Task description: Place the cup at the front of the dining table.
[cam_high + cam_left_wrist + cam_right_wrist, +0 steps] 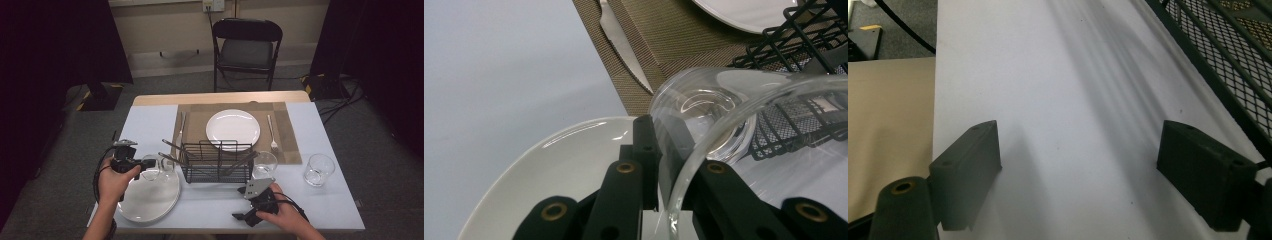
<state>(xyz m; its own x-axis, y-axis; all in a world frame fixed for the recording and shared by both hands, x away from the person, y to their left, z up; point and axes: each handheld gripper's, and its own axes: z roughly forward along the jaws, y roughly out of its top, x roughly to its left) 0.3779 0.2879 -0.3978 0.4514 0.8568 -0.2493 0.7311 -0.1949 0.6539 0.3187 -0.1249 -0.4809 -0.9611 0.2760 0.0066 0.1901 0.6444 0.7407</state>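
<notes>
My left gripper (141, 164) is shut on the rim of a clear drinking glass (150, 168), one jaw outside the wall and one inside. In the left gripper view the glass (704, 112) lies tilted on its side in the gripper (663, 150), just above a stack of white plates (559, 160). That stack (150, 200) sits at the front left of the table. My right gripper (245, 205) rests near the front edge, below the wire rack. In the right gripper view the right gripper (1083, 170) stands open, with bare white table cover between its jaws.
A black wire rack (217, 162) holding cutlery stands mid-table. Behind it a white plate (233, 129) lies on a brown placemat (290, 140), with a knife (181, 127) to its left and a fork (272, 132) to its right. Two more glasses (264, 164) (318, 169) stand right of the rack.
</notes>
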